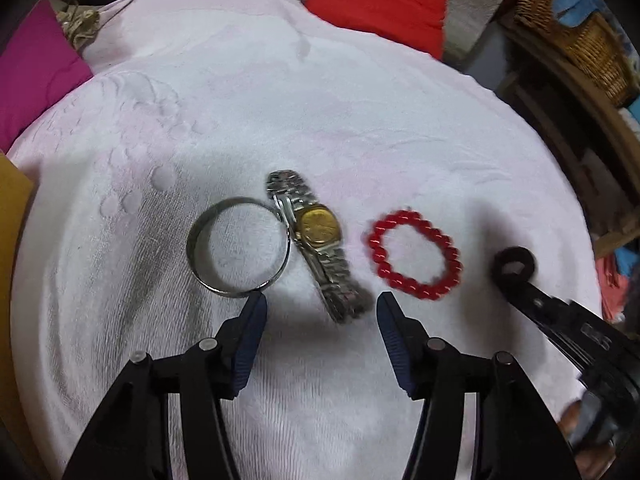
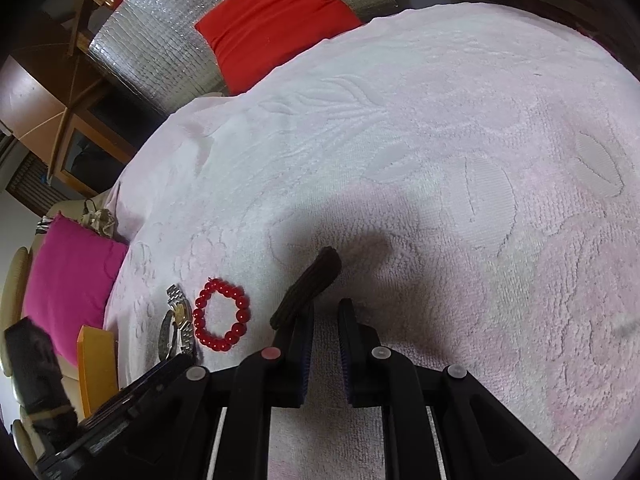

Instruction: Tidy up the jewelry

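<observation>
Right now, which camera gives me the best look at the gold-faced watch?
The left wrist view. The watch lies there in full, gold face up, metal band stretched out between the silver bangle and the red bead bracelet. In the right wrist view it is small, near the left edge, seen at a slant.

Left gripper (image 1: 320,300): black frame with blue pads (image 1: 250,332), held near the front of the scene, pitched steeply downward, jaws standing well apart with nothing pinched between them. Right gripper (image 2: 325,310): same make, to the right of the left one, also angled steeply down, its jaws drawn almost together with only a narrow slit between the pads. Person's hand (image 1: 574,420): part of it shows, blurred, at the rear of the right gripper's body.
</observation>
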The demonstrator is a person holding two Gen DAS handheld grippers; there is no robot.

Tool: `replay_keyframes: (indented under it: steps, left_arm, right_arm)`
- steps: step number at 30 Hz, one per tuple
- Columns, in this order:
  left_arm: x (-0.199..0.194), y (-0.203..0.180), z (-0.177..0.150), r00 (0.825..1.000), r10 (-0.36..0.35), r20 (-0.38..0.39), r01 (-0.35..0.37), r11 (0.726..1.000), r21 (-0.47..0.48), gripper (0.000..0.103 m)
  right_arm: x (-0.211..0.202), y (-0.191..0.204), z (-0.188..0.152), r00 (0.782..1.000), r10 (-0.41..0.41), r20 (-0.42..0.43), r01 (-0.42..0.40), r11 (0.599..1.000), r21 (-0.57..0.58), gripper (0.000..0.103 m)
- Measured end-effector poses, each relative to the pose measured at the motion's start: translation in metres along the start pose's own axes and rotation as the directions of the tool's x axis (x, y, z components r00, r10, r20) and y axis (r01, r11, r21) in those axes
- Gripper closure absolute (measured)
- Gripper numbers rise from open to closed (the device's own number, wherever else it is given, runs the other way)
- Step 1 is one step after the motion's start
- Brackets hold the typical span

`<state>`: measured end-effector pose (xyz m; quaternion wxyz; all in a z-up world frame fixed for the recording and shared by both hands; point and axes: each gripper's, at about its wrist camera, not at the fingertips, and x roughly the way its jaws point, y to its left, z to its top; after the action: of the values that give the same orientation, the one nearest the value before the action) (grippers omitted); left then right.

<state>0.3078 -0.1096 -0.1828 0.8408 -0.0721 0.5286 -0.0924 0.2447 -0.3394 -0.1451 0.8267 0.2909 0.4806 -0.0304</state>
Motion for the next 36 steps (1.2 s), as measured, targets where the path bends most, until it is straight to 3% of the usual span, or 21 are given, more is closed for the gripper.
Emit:
replay_keyframes:
  steps: [2,3,5,7,11,17,24,28,30,32,36]
  left_arm:
    - [0.003,-0.004,0.004,1.0,0.016,0.02,-0.016,1.0,0.004,0.047]
    - [0.006,-0.005,0.006,0.999,0.03,0.027,-0.03,0.999,0.009,0.052]
    - [0.01,-0.004,0.011,0.997,0.065,0.043,-0.066,0.998,0.019,0.079]
    - [0.011,-0.002,0.013,0.997,0.069,0.043,-0.07,0.997,0.022,0.089]
    - [0.005,0.001,0.008,0.997,0.064,0.03,-0.066,0.997,0.051,0.09]
    - [-0.023,0.024,-0.025,0.999,-0.028,-0.034,0.029,0.998,0.054,0.09]
    - [-0.041,0.051,-0.057,0.992,-0.084,-0.095,0.092,0.993,0.076,0.089]
    - [-0.048,0.064,-0.06,0.993,-0.076,-0.094,0.083,0.994,0.071,0.088]
    - [-0.052,0.066,-0.059,0.993,-0.077,-0.086,0.083,0.994,0.073,0.076]
    - [-0.055,0.068,-0.057,0.993,-0.092,-0.068,0.097,0.993,0.072,0.041]
    - [-0.062,0.061,-0.052,0.999,-0.053,-0.001,0.053,0.991,0.122,0.039]
  right_arm:
    - [0.0,0.0,0.0,1.0,0.0,-0.001,0.0,1.0,-0.007,0.089]
    - [0.0,0.001,0.0,1.0,-0.001,-0.001,0.001,1.0,-0.01,0.089]
    - [-0.001,0.001,0.0,1.0,-0.001,-0.002,0.001,1.0,-0.01,0.089]
    - [-0.001,0.0,0.0,1.0,0.002,-0.004,-0.002,1.0,-0.008,0.089]
    - [-0.001,0.0,0.0,1.0,0.003,-0.009,-0.003,1.0,0.003,0.089]
    - [-0.001,0.004,-0.001,1.0,-0.017,-0.011,0.017,1.0,0.023,0.089]
    - [0.0,0.01,-0.002,1.0,-0.026,-0.013,0.026,1.0,0.011,0.089]
    - [0.0,0.01,-0.003,1.0,-0.024,-0.017,0.025,1.0,0.019,0.089]
    - [0.0,0.011,-0.002,0.999,-0.023,-0.022,0.024,1.0,0.016,0.089]
    - [-0.001,0.009,-0.001,0.999,-0.004,-0.034,0.005,1.0,0.027,0.085]
    - [-0.005,-0.003,0.004,0.998,0.039,-0.043,-0.035,0.996,0.085,0.085]
